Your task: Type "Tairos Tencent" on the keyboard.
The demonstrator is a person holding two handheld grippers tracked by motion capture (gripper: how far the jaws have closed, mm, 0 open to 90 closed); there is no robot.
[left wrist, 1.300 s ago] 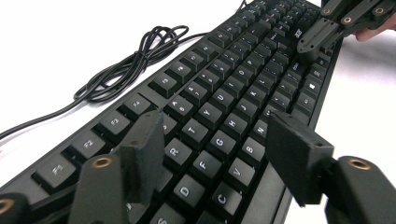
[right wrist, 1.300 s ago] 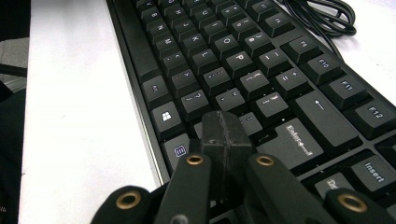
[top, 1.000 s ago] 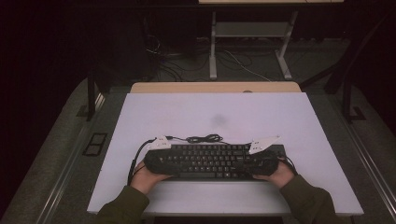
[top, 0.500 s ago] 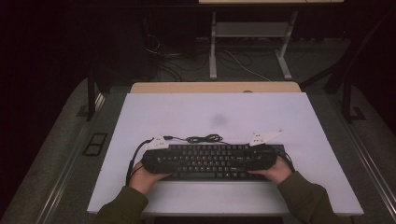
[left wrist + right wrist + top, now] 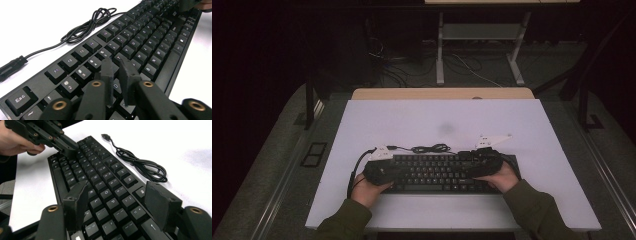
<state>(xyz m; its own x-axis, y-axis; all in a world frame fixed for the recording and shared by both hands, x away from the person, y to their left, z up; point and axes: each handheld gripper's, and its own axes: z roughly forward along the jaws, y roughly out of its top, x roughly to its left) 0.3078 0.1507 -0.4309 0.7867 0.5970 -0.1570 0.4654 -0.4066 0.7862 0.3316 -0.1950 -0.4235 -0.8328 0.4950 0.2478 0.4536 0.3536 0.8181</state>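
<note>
A dim room with cables and desk legs lies behind the white tabletop, and your black keyboard sits flat near its front edge, square to you, so both hands reach it without stretching. Its cable is coiled just behind the top row with the USB plug lying loose, so the board is not connected and the keys can be pressed freely.

Your left gripper hovers low over the left-hand keys with its jaws clenched together on nothing, having just been closing; together the tips form one narrow point, suited, I judge, to prodding a single key.

Your right gripper hangs above the right-hand keys, jaws released and just been widening, with only keycaps beneath and nothing held.
</note>
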